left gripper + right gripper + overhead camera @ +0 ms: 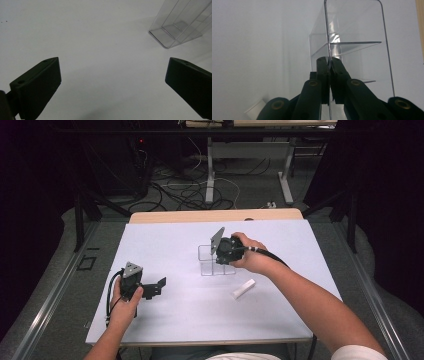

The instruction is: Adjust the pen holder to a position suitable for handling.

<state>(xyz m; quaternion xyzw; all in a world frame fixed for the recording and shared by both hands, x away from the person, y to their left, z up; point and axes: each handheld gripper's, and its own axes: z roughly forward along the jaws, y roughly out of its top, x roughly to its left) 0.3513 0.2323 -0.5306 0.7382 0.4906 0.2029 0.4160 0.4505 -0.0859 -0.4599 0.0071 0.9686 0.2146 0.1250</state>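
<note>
Clear plastic forms the small divided holder [216, 261] standing near the middle of the white desk [175, 320] in the high view, where the right gripper [226, 251] meets it and a white block [243, 288] lies nearby; the left gripper [150, 288] rests well apart. Left gripper view: jaws wide apart, nothing between them, holder [178, 27] ahead. Right gripper view: jaws pinched on the holder's thin wall [327, 32].

Clear acrylic organizer [214, 261], upright, mid-table
</note>
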